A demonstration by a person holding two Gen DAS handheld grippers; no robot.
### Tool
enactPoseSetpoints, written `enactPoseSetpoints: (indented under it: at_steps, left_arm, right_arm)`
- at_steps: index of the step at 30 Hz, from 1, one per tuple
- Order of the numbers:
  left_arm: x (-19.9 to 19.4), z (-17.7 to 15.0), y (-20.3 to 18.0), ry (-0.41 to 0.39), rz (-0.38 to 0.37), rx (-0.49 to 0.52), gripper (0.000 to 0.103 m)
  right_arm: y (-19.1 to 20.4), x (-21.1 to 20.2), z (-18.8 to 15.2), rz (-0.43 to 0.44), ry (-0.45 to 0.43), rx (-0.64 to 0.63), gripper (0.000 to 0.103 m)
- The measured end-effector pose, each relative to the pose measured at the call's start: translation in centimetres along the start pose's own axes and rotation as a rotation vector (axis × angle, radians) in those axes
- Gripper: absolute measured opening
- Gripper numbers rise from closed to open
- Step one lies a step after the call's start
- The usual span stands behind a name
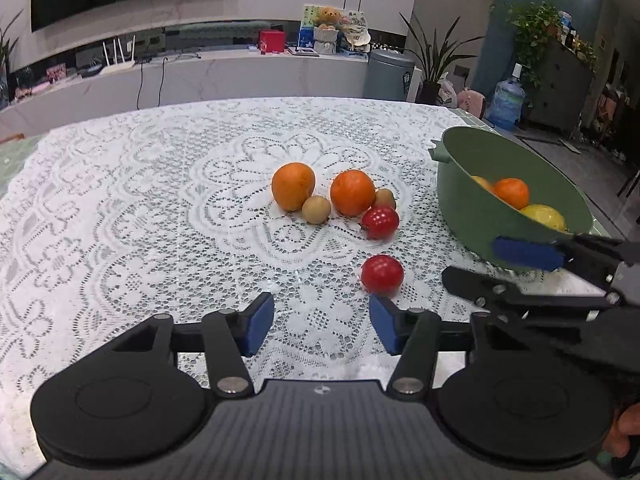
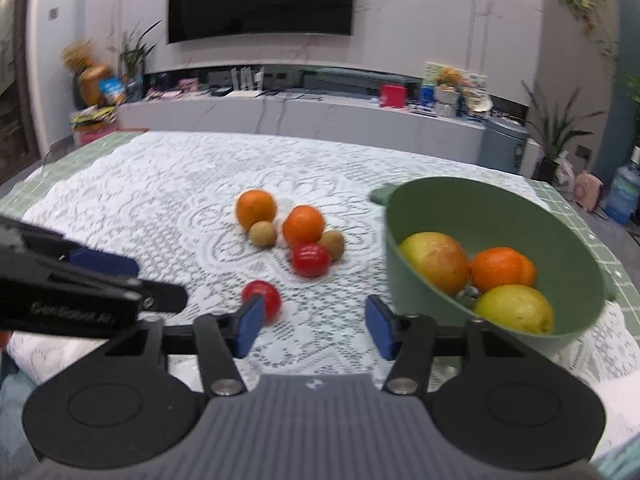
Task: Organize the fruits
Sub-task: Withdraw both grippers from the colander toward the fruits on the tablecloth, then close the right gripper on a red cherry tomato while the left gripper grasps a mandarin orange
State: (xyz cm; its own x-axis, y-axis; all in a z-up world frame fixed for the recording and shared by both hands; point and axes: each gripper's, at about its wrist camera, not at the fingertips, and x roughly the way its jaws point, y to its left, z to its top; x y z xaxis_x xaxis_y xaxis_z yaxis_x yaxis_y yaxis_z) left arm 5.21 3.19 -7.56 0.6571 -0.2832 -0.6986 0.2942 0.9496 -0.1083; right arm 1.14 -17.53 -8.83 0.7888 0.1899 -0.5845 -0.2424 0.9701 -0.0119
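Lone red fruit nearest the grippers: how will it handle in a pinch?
The lone red fruit looks round, so a nudge would probably roll it across the lace cloth. Its glossy skin may slip between pads. Likely light, possibly soft, so squeeze gently.

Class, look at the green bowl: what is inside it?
Inside the green bowl lie three fruits: a yellow-red apple, an orange and a lemon. They cover the bottom; anything beneath them cannot be seen.
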Motion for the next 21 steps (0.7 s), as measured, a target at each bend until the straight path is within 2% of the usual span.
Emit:
enactPoseSetpoints:
  at_steps: [5,12,21]
  left_arm:
    - [0.8,0.4,0.6,0.008,-0.007,-0.017,0.052]
    - [2.3,1.0,1.4,0.027,-0.009,-0.042,0.05]
    - [3.7,1.3,1.2,0.034,0.001,-0.006,0.05]
  right_arm:
    - [0.9,1.7,0.1,0.059,0.011,-0.052,0.031]
    - [1.3,4.2,0.3,0.112,0.049,-0.035,0.031]
    - [1.7,6.5,0.5,0.119,0.088,-0.022,0.031]
